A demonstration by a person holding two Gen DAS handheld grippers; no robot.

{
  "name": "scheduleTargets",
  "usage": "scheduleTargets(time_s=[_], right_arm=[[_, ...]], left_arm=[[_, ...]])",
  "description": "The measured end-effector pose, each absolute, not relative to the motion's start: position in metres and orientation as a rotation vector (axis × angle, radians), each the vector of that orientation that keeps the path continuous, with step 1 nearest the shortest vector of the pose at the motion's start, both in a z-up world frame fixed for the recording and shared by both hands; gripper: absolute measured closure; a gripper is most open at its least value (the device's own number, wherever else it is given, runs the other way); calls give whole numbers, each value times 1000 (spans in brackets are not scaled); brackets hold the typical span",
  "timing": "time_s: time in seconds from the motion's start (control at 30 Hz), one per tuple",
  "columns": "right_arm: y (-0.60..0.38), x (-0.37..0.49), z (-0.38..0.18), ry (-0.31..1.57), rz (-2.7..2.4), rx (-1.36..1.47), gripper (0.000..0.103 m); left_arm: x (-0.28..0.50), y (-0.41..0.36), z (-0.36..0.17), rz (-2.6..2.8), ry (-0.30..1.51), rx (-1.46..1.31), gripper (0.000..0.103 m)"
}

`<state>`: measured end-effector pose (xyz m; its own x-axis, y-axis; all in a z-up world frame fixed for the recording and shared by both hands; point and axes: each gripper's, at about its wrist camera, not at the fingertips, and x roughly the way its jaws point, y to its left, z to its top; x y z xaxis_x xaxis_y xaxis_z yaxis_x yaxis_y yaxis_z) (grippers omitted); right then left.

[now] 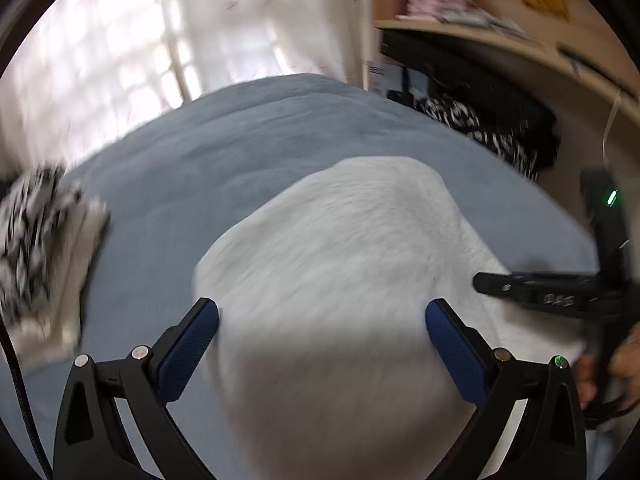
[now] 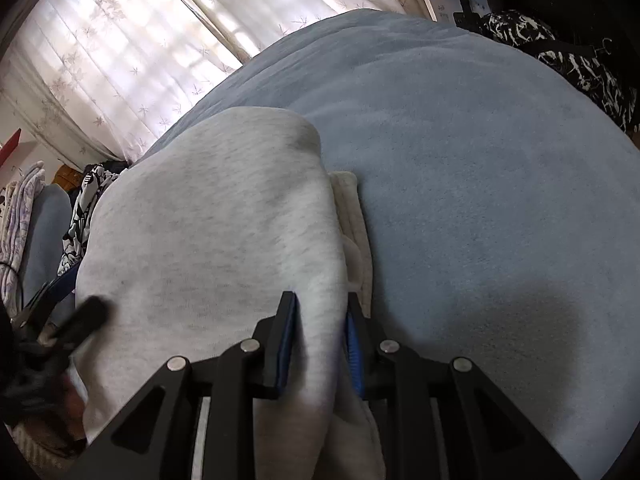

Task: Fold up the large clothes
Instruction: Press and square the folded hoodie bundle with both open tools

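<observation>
Bed: a blue blanket [image 2: 480,160] covered it and carried everything else.
Garment: a light grey sweatshirt [image 2: 208,216], partly folded, lay near the front edge of the bed, its doubled layers showing a paler lining along the right side.
Right gripper [image 2: 320,312]: its two blue-padded fingers [image 2: 286,340] stood close together and pinched a raised ridge of the grey sweatshirt at the garment's right edge; the fabric ran up between the pads.
Left gripper [image 1: 322,316]: fingers [image 1: 192,344] spread wide, one on each side of the grey sweatshirt's near end, with cloth under the gap; whether the pads touched the fabric could not be told, as the view was blurred.
Hand: part of one [image 1: 624,356] showed at the right edge of the left wrist view, around the black handle of the other gripper.
Other clothes: a black-and-white patterned piece [image 1: 28,240] lay on pale folded cloth at the bed's left edge; another patterned piece [image 2: 576,60] sat at the far right corner.
Background: sheer curtains [image 2: 120,60] hung behind the bed.
</observation>
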<state>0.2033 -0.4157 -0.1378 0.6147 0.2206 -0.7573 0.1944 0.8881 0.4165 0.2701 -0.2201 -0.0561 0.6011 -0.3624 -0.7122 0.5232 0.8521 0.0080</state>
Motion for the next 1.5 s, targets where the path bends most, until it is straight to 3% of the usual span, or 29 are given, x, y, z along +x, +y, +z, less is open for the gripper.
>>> scheduleTargets(time_s=[0.07, 0.13, 0.2, 0.5, 0.63, 0.83, 1.07, 1.23, 1.5], right_arm=[[-417, 203, -135, 927, 19, 500, 81], [-415, 202, -129, 941, -2, 478, 64], [-415, 202, -120, 958, -29, 464, 54], [-384, 204, -39, 805, -61, 414, 53], [-365, 243, -47, 800, -58, 411, 53], [-357, 296, -104, 912, -151, 368, 54], [-370, 297, -141, 871, -165, 333, 55], [-367, 294, -130, 879, -146, 333, 54], [-355, 230, -67, 928, -15, 260, 53]], left_arm=[[270, -198, -50, -472, 776, 167, 1], [272, -184, -52, -421, 781, 176, 1], [275, -175, -56, -420, 784, 177, 1], [292, -180, -69, -461, 829, 131, 1], [305, -189, -74, -507, 900, 143, 1], [318, -194, -85, -534, 952, 143, 1], [320, -219, -95, -556, 922, 183, 0], [318, -206, -91, -574, 928, 130, 1], [289, -160, -67, -493, 938, 38, 1]])
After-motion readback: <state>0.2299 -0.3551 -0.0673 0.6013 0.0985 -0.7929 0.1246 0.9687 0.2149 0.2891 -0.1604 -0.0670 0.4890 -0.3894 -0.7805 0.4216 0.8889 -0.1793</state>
